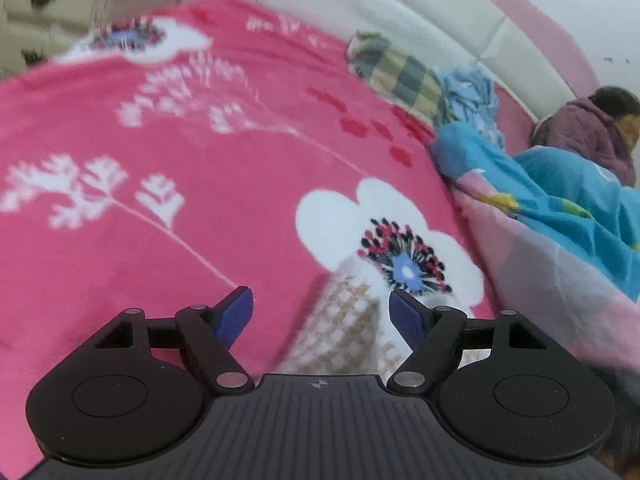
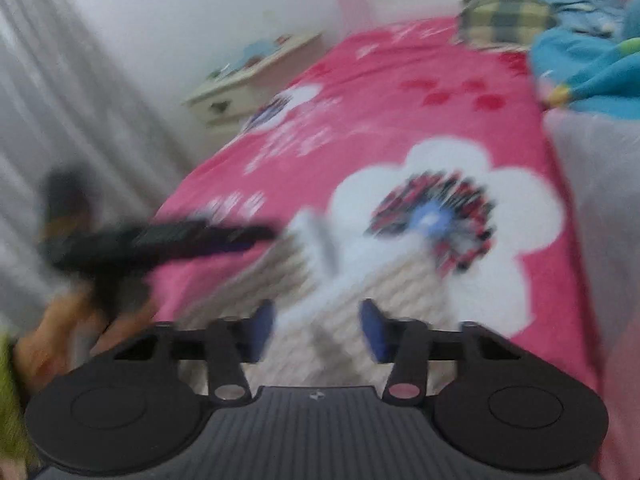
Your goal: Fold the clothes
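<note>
A white and tan knitted garment lies on the pink flowered blanket at the near edge of the bed. My left gripper is open, its blue pads spread wide, with the garment's end between and below them. In the blurred right wrist view the same garment lies bunched before my right gripper, which is open with the cloth between its pads. The left gripper shows there as a dark blur at the left, over the bed's edge.
A checked pillow and a blue quilt lie at the head of the bed by the white padded headboard. A person in a purple coat sits at the far right. A cream nightstand and grey curtains stand beside the bed.
</note>
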The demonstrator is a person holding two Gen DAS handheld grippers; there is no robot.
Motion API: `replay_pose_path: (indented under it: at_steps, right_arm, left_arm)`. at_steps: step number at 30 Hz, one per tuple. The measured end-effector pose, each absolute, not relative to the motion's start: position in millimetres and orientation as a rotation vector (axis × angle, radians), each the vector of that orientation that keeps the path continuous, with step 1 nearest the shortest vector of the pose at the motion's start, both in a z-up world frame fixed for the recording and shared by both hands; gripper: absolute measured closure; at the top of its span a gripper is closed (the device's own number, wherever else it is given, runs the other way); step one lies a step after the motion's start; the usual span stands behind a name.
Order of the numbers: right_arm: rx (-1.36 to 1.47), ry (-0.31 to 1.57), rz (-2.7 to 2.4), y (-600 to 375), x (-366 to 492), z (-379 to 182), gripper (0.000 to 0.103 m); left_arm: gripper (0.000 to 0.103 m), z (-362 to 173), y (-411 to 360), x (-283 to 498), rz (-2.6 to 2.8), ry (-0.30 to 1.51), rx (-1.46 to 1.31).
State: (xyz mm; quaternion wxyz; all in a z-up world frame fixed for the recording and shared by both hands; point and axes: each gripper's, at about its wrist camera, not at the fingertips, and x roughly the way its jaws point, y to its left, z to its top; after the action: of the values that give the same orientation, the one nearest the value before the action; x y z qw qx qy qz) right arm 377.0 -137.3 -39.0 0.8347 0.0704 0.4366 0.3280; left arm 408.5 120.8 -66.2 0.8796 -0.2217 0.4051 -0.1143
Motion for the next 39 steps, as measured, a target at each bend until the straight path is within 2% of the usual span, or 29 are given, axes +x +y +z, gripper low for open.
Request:
replay_pose_path:
  at_steps: [4,6,7,8,9,11,13,20,27,29,31,32,36,39]
  right_arm:
    - [0.135,0.957,0.694,-116,363,-57,0.069]
    - [0.142,0.974,0.659,-108,360,-69,0.070]
    - [0.160,0.980,0.638,-106,360,-76,0.070]
    - [0.173,0.982,0.618,-105,358,-81,0.071]
    - [0.178,0.979,0.599,-104,356,-85,0.073]
    - [0.179,0.961,0.577,-103,350,-88,0.074]
    - [0.164,0.941,0.562,-101,345,-89,0.074]
    - [0.183,0.881,0.501,-98,332,-94,0.075]
    - [0.229,0.821,0.498,-122,306,-69,0.070]
    - [0.288,0.761,0.505,-150,289,-46,0.064]
    - [0.366,0.681,0.501,-180,280,-21,0.047]
    - [0.404,0.645,0.499,-192,280,-9,0.045]
    - [0.571,0.628,0.466,-211,334,14,0.028]
    - [0.707,0.711,0.423,-208,385,5,0.027]
  left_arm:
    - [0.028,-76,118,420,-0.241,0.899,-0.508]
    - [0.031,-81,112,426,-0.229,0.916,-0.503]
    - [0.040,-83,109,428,-0.219,0.920,-0.495]
    - [0.063,-84,105,430,-0.209,0.923,-0.488]
    - [0.073,-84,102,429,-0.204,0.919,-0.485]
    - [0.087,-85,96,427,-0.193,0.909,-0.480]
    - [0.093,-79,94,418,-0.210,0.863,-0.473]
    - [0.095,-39,105,356,-0.403,0.716,-0.513]
    - [0.095,-30,96,287,-0.512,0.625,-0.336]
    - [0.095,-28,96,276,-0.522,0.606,-0.303]
    - [0.095,-24,93,266,-0.525,0.576,-0.235]
    - [0.095,-23,89,261,-0.529,0.560,-0.190]
    - [0.094,-23,70,247,-0.528,0.515,-0.017]
    - [0.094,-26,52,235,-0.535,0.474,0.151]
